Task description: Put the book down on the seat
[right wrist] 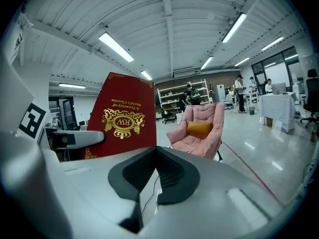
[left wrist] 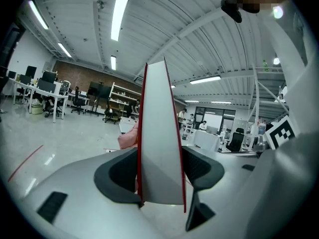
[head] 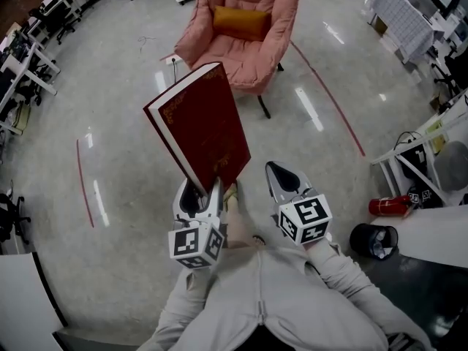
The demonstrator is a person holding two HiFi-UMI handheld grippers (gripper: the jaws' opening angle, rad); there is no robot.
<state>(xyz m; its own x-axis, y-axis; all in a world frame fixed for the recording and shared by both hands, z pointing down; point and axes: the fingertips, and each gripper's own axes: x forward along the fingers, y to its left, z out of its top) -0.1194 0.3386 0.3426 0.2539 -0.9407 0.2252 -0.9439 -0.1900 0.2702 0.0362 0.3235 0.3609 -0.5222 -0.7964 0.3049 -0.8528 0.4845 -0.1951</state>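
Observation:
A dark red hardback book (head: pixel 201 126) with gold ornament stands upright in the air. My left gripper (head: pixel 201 196) is shut on its lower edge. In the left gripper view the book (left wrist: pixel 160 138) shows edge-on between the two dark pads (left wrist: pixel 117 176). My right gripper (head: pixel 281 178) hovers just to the right of the book, shut and holding nothing. From the right gripper (right wrist: pixel 154 176) view I see the book's cover (right wrist: pixel 119 118) at left. The pink armchair (head: pixel 245 28) with an orange cushion (head: pixel 240 22) on its seat stands ahead on the floor, apart from the book.
A red fire extinguisher (head: pixel 387 205) and a black bin (head: pixel 373 240) lie at the right beside white tables (head: pixel 417 159). Desks and office chairs (head: pixel 22 57) line the left. Red tape lines (head: pixel 329 93) cross the pale floor around the armchair.

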